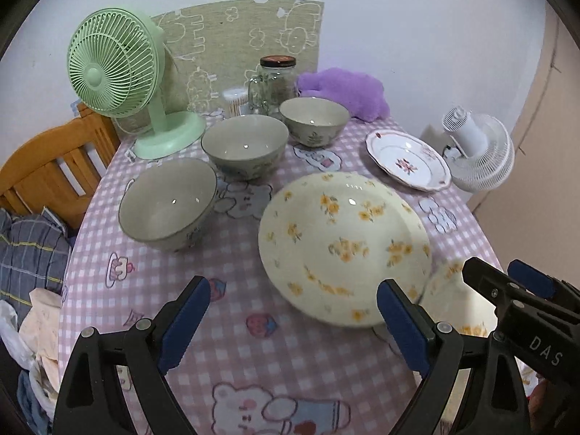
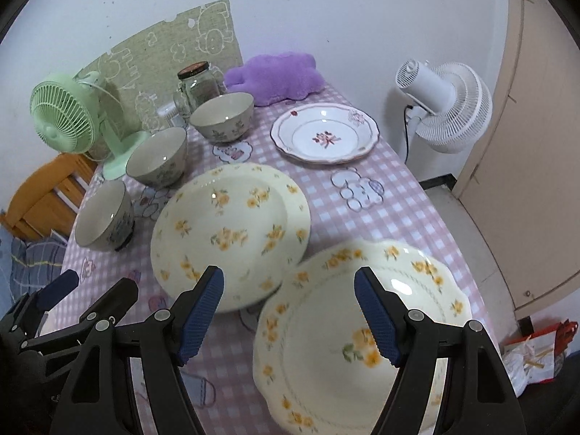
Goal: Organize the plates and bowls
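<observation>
Three grey-green bowls stand in a diagonal row on the pink checked tablecloth: near (image 1: 168,204) (image 2: 103,215), middle (image 1: 244,146) (image 2: 157,156), far (image 1: 313,119) (image 2: 223,116). A cream plate with yellow flowers (image 1: 344,246) (image 2: 232,232) lies mid-table. A scalloped cream plate with yellow flowers (image 2: 359,337) (image 1: 453,301) lies at the near right. A white plate with a red flower (image 1: 407,159) (image 2: 324,136) lies far right. My left gripper (image 1: 293,322) is open above the cloth, beside the round plate. My right gripper (image 2: 290,315) is open over the scalloped plate's left rim.
A green fan (image 1: 119,72) (image 2: 69,119), a glass jar (image 1: 277,79) (image 2: 197,83) and a purple plush (image 1: 348,90) (image 2: 279,76) stand at the back. A white fan (image 1: 478,148) (image 2: 446,101) stands off the table's right edge. A wooden chair (image 1: 54,166) is at left.
</observation>
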A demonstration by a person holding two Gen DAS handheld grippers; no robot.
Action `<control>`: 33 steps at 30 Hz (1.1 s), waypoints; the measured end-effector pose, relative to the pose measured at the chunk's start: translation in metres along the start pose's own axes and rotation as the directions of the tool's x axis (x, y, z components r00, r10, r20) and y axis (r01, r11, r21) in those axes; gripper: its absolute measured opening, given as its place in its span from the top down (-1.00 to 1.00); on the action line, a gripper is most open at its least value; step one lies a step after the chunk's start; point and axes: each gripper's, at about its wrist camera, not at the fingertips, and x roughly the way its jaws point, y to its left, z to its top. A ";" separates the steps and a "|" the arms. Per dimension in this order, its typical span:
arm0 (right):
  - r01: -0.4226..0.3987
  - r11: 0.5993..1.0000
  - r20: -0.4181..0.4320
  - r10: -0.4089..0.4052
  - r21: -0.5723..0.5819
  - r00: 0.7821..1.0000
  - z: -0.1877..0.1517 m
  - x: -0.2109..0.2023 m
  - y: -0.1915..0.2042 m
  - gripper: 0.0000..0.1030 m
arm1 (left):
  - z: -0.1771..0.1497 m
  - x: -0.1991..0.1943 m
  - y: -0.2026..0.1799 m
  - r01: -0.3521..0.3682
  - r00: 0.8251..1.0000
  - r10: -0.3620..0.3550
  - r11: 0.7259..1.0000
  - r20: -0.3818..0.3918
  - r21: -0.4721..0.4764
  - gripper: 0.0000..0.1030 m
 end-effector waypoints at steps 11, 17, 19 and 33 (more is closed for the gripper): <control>-0.061 0.995 -0.057 0.057 -0.074 0.997 0.052 0.078 -0.010 -0.50 | 0.030 0.072 -0.005 -0.083 0.996 0.079 0.993 -0.045 -0.084 -0.83; -0.084 0.990 -0.106 0.072 -0.112 0.992 0.064 0.121 -0.015 -0.50 | 0.029 0.107 -0.008 -0.122 0.989 0.112 0.987 -0.096 -0.102 -0.82; -0.080 0.988 -0.116 0.064 -0.133 0.991 0.067 0.133 -0.013 -0.50 | 0.027 0.113 -0.010 -0.139 0.987 0.129 0.985 -0.096 -0.099 -0.82; -0.121 0.981 -0.212 0.087 -0.154 0.973 0.068 0.177 -0.003 -0.16 | 0.018 0.142 -0.010 -0.150 0.979 0.129 0.980 -0.158 -0.131 -0.67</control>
